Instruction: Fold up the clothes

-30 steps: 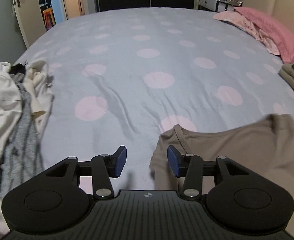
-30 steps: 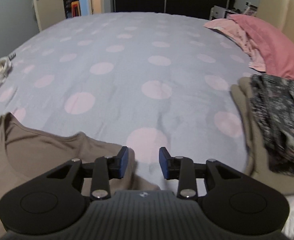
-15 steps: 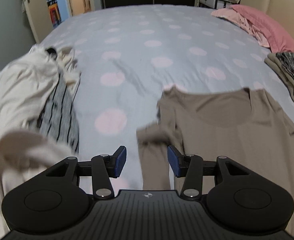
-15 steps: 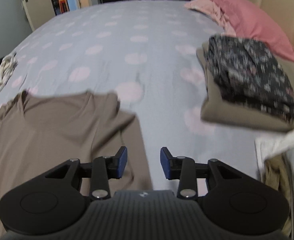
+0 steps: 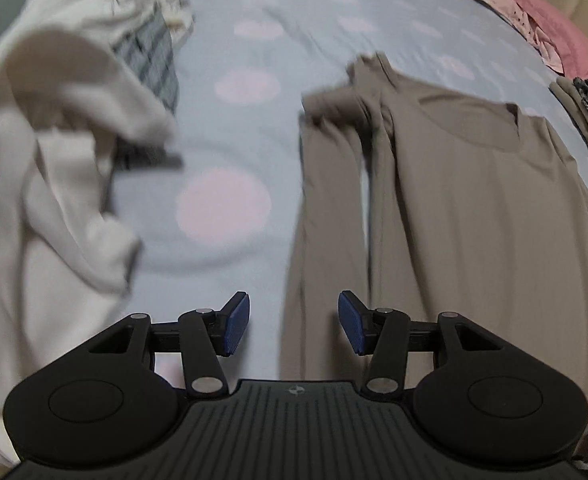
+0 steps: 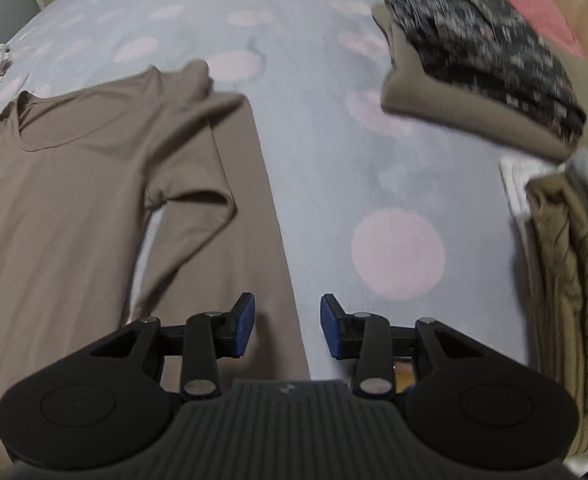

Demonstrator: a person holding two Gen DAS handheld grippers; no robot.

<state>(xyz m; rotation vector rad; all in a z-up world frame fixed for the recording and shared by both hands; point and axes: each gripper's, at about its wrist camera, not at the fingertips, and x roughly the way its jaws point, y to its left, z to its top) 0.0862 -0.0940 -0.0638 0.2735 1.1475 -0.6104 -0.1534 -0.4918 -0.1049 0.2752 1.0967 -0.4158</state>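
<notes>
A taupe long-sleeved shirt lies flat on the dotted bedsheet, neckline away from me, sleeves lying along its sides. In the right wrist view the shirt fills the left half, with one sleeve bent at the elbow. My left gripper is open and empty, above the shirt's left sleeve near the hem end. My right gripper is open and empty, above the shirt's right edge.
A heap of cream and striped unfolded clothes lies left of the shirt. Folded stacks lie to the right: a dark patterned piece on a taupe one and a striped olive stack. Pink pillows are at the headboard.
Both grippers have pulled back toward the near end of the bed, away from the shirt's shoulders, and tilted down. The whole shirt now shows, laid out flat. Both stay open.
</notes>
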